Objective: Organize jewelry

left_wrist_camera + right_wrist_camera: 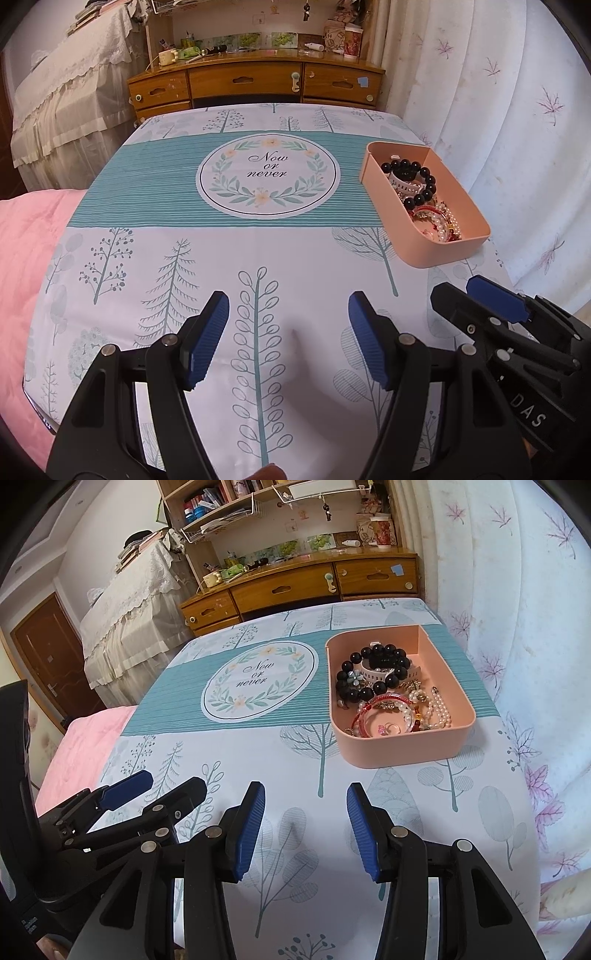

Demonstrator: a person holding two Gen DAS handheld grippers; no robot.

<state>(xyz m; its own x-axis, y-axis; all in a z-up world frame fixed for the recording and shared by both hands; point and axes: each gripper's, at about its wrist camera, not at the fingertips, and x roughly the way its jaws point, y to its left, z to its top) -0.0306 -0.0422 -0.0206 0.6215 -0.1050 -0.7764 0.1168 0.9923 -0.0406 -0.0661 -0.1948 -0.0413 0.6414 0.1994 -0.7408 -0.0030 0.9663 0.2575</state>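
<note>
A peach-pink box (pixel 373 751) (pixel 410 236) stands on the right side of the table. It holds a black bead bracelet (pixel 380 653) (pixel 406 164), a white watch strap (pixel 376 672), a red string bracelet (pixel 373 705), pearl strands (pixel 439 710) and other small pieces. My left gripper (pixel 288 339) hovers open over the cloth near the front edge, nothing between its blue pads. My right gripper (pixel 304 825) is open too, also with nothing held, in front of the box. Each gripper shows in the other's view: right gripper (pixel 495 299), left gripper (pixel 127 788).
The table wears a tree-print cloth (pixel 258 258) with a teal band and a "Now or never" wreath (pixel 267 175). A pink blanket (pixel 26 266) lies left. A wooden desk with drawers (pixel 255 83) stands behind, and a floral curtain (pixel 517 627) hangs right.
</note>
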